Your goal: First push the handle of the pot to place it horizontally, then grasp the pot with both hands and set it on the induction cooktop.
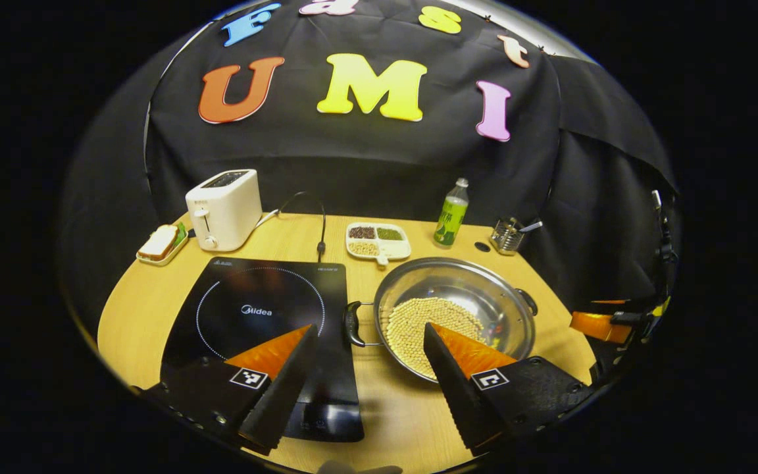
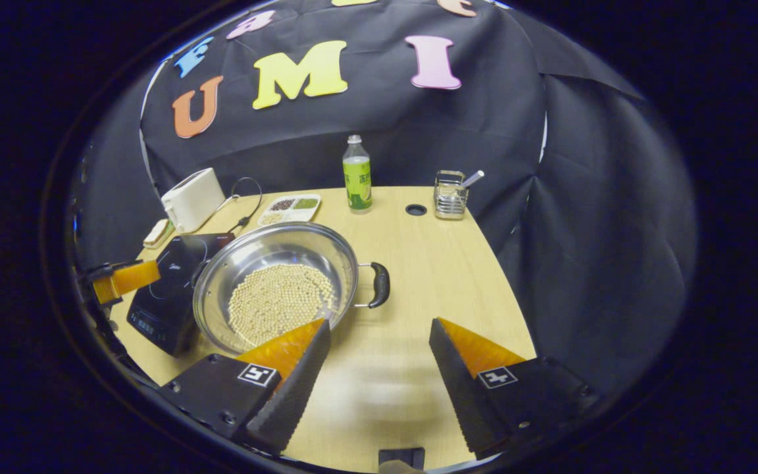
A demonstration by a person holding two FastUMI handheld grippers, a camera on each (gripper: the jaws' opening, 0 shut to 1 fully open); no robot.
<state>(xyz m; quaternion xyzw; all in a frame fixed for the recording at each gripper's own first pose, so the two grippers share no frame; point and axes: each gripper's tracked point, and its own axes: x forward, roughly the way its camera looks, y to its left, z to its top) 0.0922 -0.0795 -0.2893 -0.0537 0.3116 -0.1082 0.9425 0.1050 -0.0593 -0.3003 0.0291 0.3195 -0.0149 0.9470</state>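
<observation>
Wooden table (image 2: 418, 263), black cloth behind. Pot (image 1: 448, 316) of beans sits right of the induction cooktop (image 1: 260, 316), handles apparently already lying left-right. Left gripper (image 1: 369, 375) and right gripper (image 2: 379, 372) hover near, fingers spread, empty. Grasping and lifting remain.

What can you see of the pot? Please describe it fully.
The pot is a wide, shallow bowl of shiny metal with two dark loop handles, one on each side. It stands upright on the wooden table, just beside the induction cooktop, not on it. Pale round beans cover its bottom. Neither gripper touches it.
</observation>
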